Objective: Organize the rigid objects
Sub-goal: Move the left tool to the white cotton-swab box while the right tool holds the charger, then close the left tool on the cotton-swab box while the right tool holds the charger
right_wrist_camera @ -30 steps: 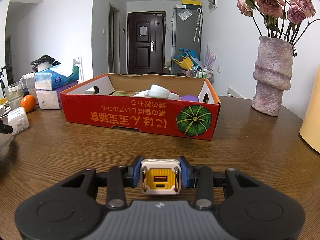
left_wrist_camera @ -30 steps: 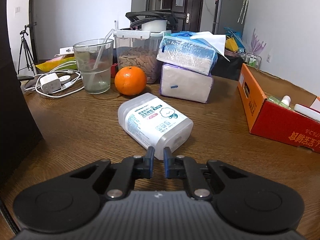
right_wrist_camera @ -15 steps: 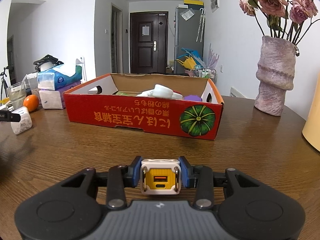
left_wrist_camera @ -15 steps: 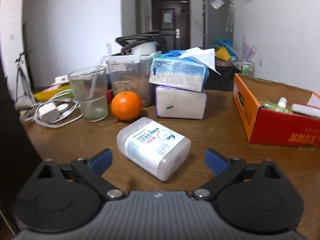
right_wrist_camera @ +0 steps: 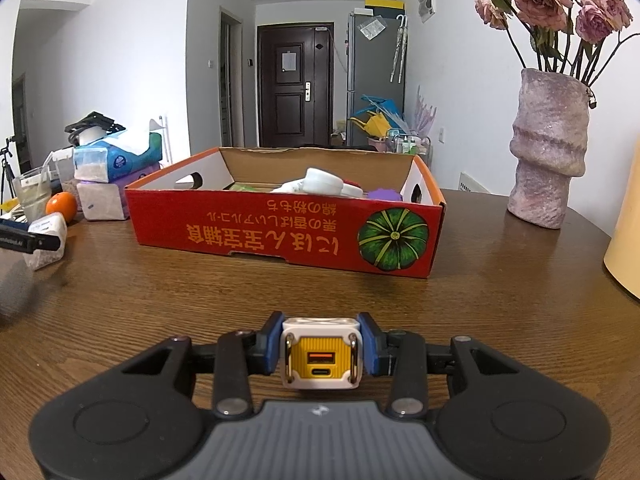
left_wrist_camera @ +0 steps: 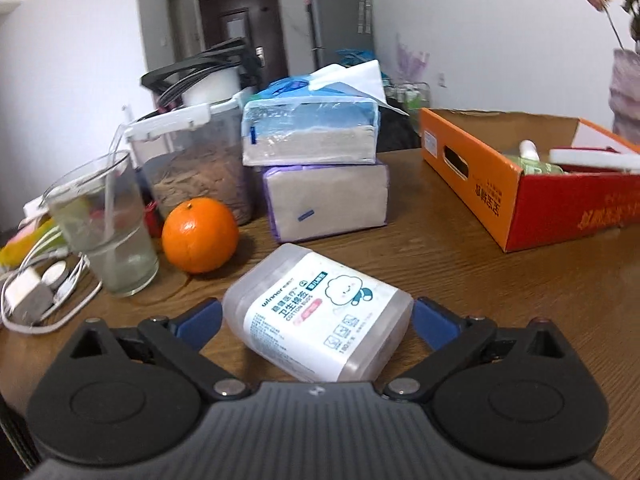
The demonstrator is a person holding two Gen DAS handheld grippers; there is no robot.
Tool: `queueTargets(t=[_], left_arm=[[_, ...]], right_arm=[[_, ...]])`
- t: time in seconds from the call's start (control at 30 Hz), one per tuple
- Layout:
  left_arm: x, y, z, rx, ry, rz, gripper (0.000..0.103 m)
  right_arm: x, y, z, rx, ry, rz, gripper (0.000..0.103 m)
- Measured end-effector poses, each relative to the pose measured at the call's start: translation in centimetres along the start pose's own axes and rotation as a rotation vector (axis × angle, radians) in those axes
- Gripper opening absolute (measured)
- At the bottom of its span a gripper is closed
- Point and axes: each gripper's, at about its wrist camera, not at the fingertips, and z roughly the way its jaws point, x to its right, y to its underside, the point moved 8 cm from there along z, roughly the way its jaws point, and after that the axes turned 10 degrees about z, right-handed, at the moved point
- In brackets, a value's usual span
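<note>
Translucent plastic cotton-bud box lies on the bench between our left claw's wide-open fingers, long axis skewed across the gap. Our right claw grips the yellow-faced charger, red carton straight ahead.

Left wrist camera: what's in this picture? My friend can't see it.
The open left gripper has its fingers on either side of a white cotton bud box lying on a wooden table. Behind it are an orange, a glass of water, stacked tissue packs and a red cardboard box.
</note>
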Motion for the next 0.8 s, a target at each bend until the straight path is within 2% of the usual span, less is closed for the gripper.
queueTargets(t=[0.33,0.5,0.7,0.77,0.8], left_arm=[[1.7,-0.6,0.9,0.027,0.018,0.13,0.103],[3.0,-0.6,0.4,0.045,0.049,0.159,0.088],[4.0,-0.6,-0.1,0.055,0.054,0.176,0.083],[4.2,-0.6,-0.2,0.052,0.049,0.175,0.085],[4.4,-0.5,-0.2,0.044,0.049,0.169,0.095]], right_arm=[[0.3,0.1,0.5,-0.017,0.024,0.012,0.038],[0.3,0.1,0.5,-0.018,0.02,0.013,0.038],[-0.2,0.1,0.5,-0.023,-0.003,0.007,0.038],[-0.3,0.1,0.5,-0.025,-0.011,0.007,0.038],[-0.4,0.1,0.5,-0.025,-0.015,0.007,0.038]])
